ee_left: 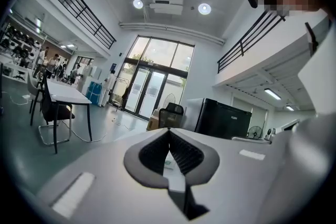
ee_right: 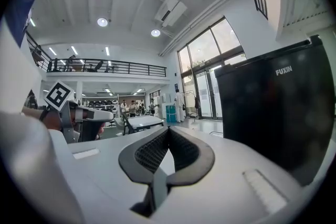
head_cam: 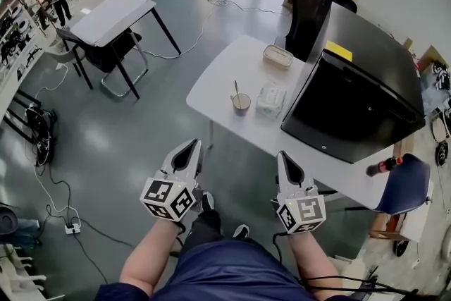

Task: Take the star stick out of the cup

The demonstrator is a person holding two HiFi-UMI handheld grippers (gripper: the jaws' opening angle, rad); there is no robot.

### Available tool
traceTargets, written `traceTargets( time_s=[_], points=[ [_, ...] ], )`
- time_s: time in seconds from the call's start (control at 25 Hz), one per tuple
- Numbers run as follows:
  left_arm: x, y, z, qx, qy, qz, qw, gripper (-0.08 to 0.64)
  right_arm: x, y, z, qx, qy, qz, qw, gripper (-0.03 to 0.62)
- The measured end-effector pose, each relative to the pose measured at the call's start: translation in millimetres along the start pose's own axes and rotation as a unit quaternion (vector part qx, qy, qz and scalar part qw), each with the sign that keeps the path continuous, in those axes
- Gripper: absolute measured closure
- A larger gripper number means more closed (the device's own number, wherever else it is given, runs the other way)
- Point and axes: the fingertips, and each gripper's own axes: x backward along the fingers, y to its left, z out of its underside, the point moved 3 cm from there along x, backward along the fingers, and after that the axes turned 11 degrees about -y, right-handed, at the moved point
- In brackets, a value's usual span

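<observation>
Fingers of the left gripper and right gripper meet at the tips, gripping nothing.

White table, black cabinet with yellow label, cup perhaps pale lilac, blue chair, left gripper and right gripper white, black-and-white square markers.

Open lab or workshop hall. High ceiling with round lights, railed mezzanine, tall glass doors. Grey floor with loose cables. White tables on black legs. Racks of gear along the left wall, people beside them.
</observation>
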Motion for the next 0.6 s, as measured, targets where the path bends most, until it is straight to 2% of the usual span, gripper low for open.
traceTargets(
  time_s=[0.2,0.6],
  points=[
    [-40.9,33.1,-7.6,0.010,0.001,0.024,0.9997,0.557,-40.8,-0.9,0.5,0.015,0.006,0.018,1.000,0.584],
    [-109.5,89.1,-2.8,0.036,0.036,0.085,0.9951,0.555,-102.7,8.4,6.6,0.035,0.022,0.070,0.997,0.585]
  ],
)
